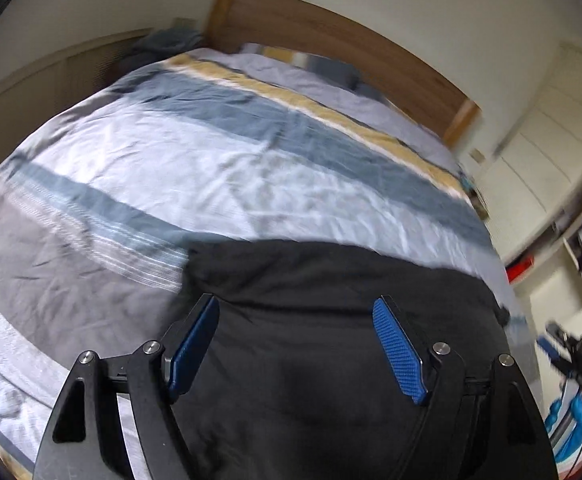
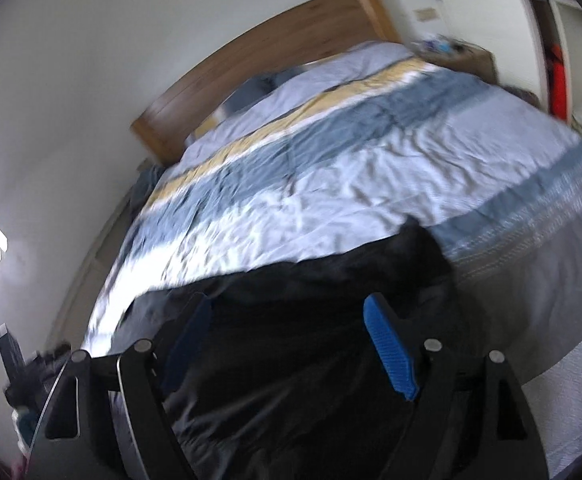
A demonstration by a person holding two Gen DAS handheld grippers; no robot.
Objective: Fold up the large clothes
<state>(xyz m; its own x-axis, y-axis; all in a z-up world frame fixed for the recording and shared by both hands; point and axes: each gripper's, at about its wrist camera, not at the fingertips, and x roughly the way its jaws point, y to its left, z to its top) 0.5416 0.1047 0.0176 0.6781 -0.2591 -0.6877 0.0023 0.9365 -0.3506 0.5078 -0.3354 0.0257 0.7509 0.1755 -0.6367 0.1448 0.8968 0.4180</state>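
Note:
A large black garment [image 1: 311,360] lies on the near end of a bed with a striped duvet [image 1: 195,160]. My left gripper [image 1: 295,312] hangs above the garment with its blue-padded jaws wide apart and nothing between them. In the right wrist view the same black garment [image 2: 291,360] lies below my right gripper [image 2: 287,316], which is also open and empty, above the cloth. The other gripper [image 1: 571,352] shows at the right edge of the left wrist view. Both views are blurred.
A wooden headboard [image 1: 331,40] stands at the far end of the bed. A white wardrobe and shelves [image 1: 551,140] stand on one side. A wall and a low radiator cover [image 1: 51,76] run along the other side. A bedside table [image 2: 467,56] holds small items.

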